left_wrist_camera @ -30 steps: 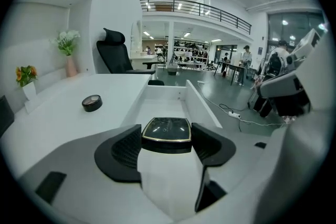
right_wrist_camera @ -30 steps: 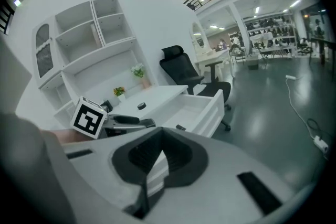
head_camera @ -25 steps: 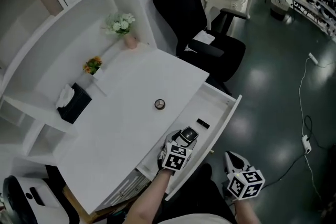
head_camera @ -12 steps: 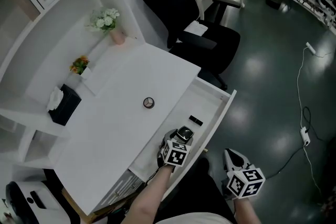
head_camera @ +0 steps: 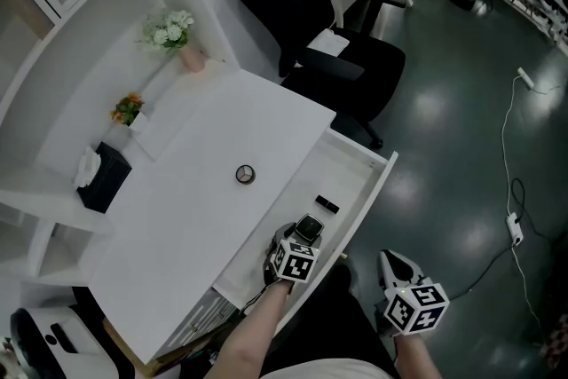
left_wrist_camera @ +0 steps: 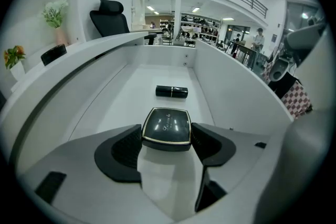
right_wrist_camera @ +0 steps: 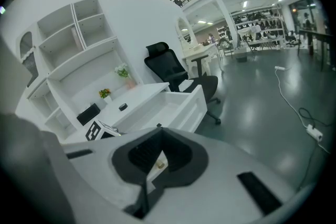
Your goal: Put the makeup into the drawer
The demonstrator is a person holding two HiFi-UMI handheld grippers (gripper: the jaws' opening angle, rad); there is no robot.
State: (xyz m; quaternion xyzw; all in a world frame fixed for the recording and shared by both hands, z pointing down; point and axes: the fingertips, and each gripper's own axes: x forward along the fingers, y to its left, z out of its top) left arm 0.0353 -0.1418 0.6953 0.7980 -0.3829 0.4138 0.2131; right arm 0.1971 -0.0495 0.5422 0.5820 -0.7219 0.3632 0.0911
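My left gripper (head_camera: 305, 232) is shut on a square black compact (left_wrist_camera: 167, 127) with a gold rim, held flat between its pads low inside the open white drawer (head_camera: 366, 207). Ahead of it on the drawer floor lies a black lipstick tube (left_wrist_camera: 171, 92), also visible as the lipstick tube (head_camera: 327, 205) from above. A small round black case (head_camera: 245, 175) sits on the white desk top (head_camera: 195, 191). My right gripper (head_camera: 395, 264) hangs outside the drawer front, to the right, shut with nothing in it; its pads (right_wrist_camera: 139, 155) meet at the tips.
A black office chair (head_camera: 306, 4) stands beyond the desk's far end. A black tissue box (head_camera: 98, 177), a small orange plant (head_camera: 127, 109) and a pink vase of white flowers (head_camera: 173, 35) line the shelf side. A cable and power strip (head_camera: 517, 231) lie on the dark floor.
My left gripper has sunk with the compact from above the drawer's near end down into the drawer. The right gripper has barely moved.
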